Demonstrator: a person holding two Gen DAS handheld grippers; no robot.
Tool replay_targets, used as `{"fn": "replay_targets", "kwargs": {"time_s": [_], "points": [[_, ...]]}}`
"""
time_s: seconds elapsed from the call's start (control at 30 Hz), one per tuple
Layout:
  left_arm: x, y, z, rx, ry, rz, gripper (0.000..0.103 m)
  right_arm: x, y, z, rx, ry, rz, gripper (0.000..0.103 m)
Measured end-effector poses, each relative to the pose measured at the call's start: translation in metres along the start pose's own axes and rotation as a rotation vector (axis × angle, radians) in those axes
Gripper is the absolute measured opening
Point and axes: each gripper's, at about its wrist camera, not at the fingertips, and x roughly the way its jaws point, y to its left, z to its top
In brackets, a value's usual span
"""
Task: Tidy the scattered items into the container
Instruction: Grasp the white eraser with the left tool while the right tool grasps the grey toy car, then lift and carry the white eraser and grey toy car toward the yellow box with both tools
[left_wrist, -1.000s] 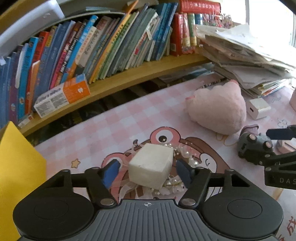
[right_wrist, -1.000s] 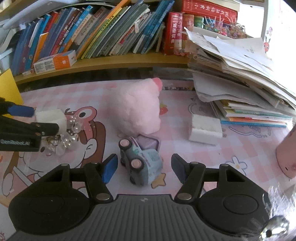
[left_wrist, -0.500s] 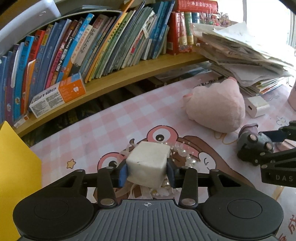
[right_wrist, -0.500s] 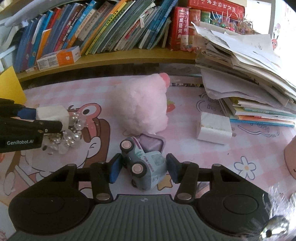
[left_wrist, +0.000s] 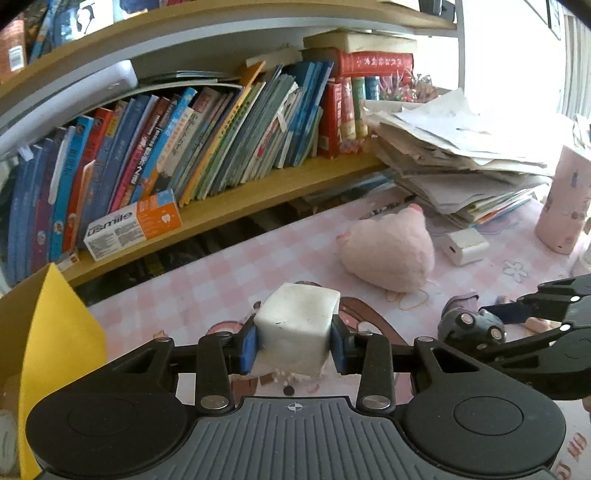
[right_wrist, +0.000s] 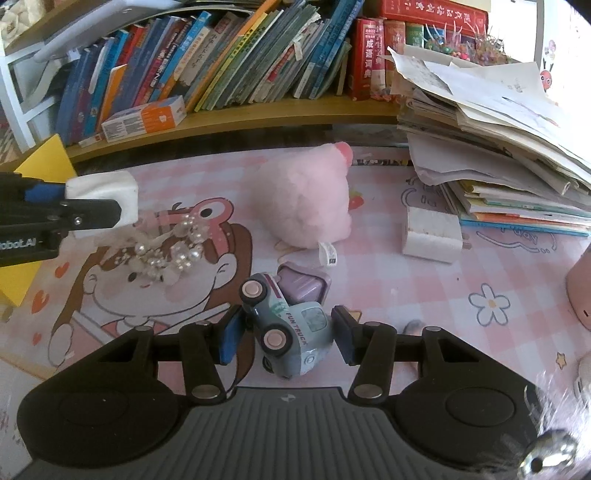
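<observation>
The left gripper (left_wrist: 293, 345) has its jaws closed on a white foam cube (left_wrist: 297, 326), blue pads pressing both side faces. In the right wrist view the cube (right_wrist: 105, 195) hangs clear above the tabletop (right_wrist: 424, 295), at ten o'clock from the toy truck, with a cluster of pearl beads (right_wrist: 166, 251) lying on the cartoon mat just below and to its four o'clock. The right gripper (right_wrist: 284, 338) has its jaws narrowed onto a pale blue toy truck (right_wrist: 288, 325) marked "FUN TRUCK", which is tipped on its side with pink wheels facing the camera; both pads sit against it. A small purple case (right_wrist: 304, 288) touches the truck at twelve o'clock. Beyond that lies a pink plush toy (right_wrist: 303, 199), and at two o'clock a white charger block (right_wrist: 432, 234) beside a stack of papers (right_wrist: 498, 133). A yellow container (left_wrist: 55, 332) stands at nine o'clock of the left gripper.
</observation>
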Motion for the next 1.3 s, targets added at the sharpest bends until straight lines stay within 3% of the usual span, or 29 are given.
{"fn": "replay_targets", "kwargs": {"time_s": [0.8,1.3], "points": [[-0.081,0.022,-0.071,-0.117,0.050,0.070,0.037,-0.049,0.052,-0.034,-0.104,0.011,0.080,0.049],[-0.098,0.028,-0.094,-0.116,0.047,0.017,0.037,-0.065,0.079,-0.053,-0.121,0.029,0.061,0.049]]}}
